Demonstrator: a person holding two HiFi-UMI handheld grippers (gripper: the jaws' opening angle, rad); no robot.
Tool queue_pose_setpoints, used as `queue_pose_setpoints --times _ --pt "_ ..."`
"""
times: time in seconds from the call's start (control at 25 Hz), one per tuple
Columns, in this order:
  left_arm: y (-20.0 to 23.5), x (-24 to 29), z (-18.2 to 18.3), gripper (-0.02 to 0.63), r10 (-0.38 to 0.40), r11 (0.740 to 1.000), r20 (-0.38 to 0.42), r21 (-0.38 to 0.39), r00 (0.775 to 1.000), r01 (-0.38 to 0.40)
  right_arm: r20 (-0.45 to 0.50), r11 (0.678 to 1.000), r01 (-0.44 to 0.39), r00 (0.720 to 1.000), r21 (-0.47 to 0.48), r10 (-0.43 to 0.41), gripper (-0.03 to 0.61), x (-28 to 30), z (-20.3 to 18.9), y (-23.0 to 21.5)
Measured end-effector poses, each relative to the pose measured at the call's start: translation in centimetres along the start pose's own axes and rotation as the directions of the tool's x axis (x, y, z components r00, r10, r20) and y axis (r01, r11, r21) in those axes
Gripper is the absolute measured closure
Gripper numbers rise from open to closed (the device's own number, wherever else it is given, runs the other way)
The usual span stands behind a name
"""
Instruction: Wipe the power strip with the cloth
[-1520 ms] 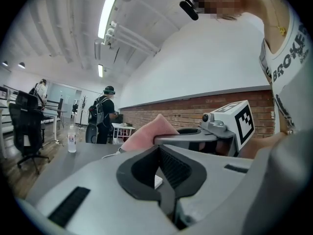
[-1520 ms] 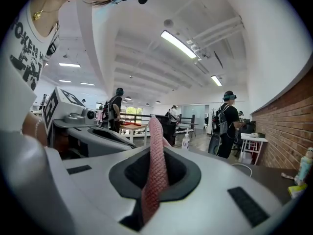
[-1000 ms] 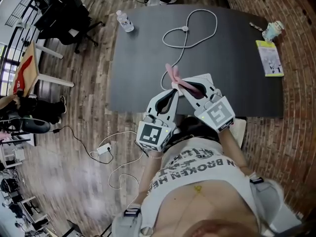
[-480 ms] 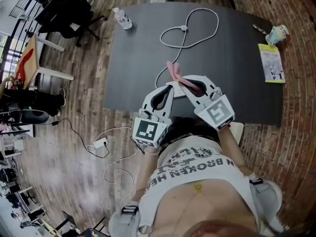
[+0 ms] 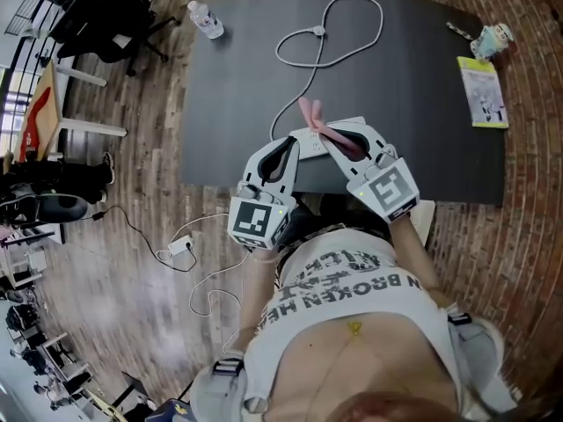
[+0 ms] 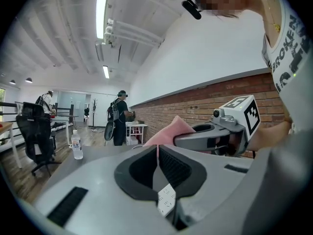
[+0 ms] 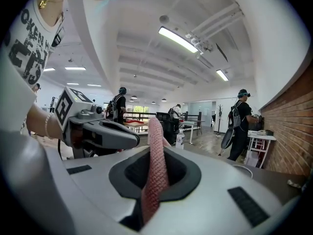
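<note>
My left gripper (image 5: 295, 144) is shut on the white power strip (image 5: 309, 139), held up over the near edge of the dark table (image 5: 229, 104). In the left gripper view the power strip (image 6: 166, 199) shows low between the closed jaws. Its grey cable (image 5: 303, 51) loops away across the table. My right gripper (image 5: 331, 132) is shut on a pink cloth (image 5: 310, 112), whose free end sticks out past the tips beside the strip. In the right gripper view the cloth (image 7: 155, 170) stands up between the jaws, with the left gripper (image 7: 132, 138) close at the left.
A water bottle (image 5: 202, 20) stands at the table's far left corner. A yellow booklet (image 5: 482, 90) and a small cup (image 5: 489, 40) lie at the far right. An office chair (image 5: 97, 11) and a floor cable with adapter (image 5: 183, 246) are to the left. People stand in the background.
Both grippers have drawn a little closer together over the table's near edge, so the cloth end now lies against the strip. Both grips are unchanged.
</note>
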State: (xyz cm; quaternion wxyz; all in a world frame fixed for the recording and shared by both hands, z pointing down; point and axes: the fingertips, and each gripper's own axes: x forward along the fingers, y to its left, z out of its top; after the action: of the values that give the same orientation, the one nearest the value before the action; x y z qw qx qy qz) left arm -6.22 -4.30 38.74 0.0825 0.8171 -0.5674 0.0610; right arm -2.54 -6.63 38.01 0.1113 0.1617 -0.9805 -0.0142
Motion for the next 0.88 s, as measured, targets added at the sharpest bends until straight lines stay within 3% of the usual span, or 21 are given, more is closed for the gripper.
queue_pose_setpoints --times 0.4,0.88 --pt "3.4 0.4 -4.3 0.606 -0.099 0.995 -0.108 -0.009 0.989 0.098 -0.077 0.995 0.093 0.993 0.028 -0.091 0.561 2.5 -1.8 -0.4" --pt "7.1 1.7 -10.6 0.604 -0.297 0.955 -0.242 -0.077 0.923 0.287 -0.169 0.974 0.218 0.964 0.061 -0.205 0.561 7.8 -3.7 -1.0"
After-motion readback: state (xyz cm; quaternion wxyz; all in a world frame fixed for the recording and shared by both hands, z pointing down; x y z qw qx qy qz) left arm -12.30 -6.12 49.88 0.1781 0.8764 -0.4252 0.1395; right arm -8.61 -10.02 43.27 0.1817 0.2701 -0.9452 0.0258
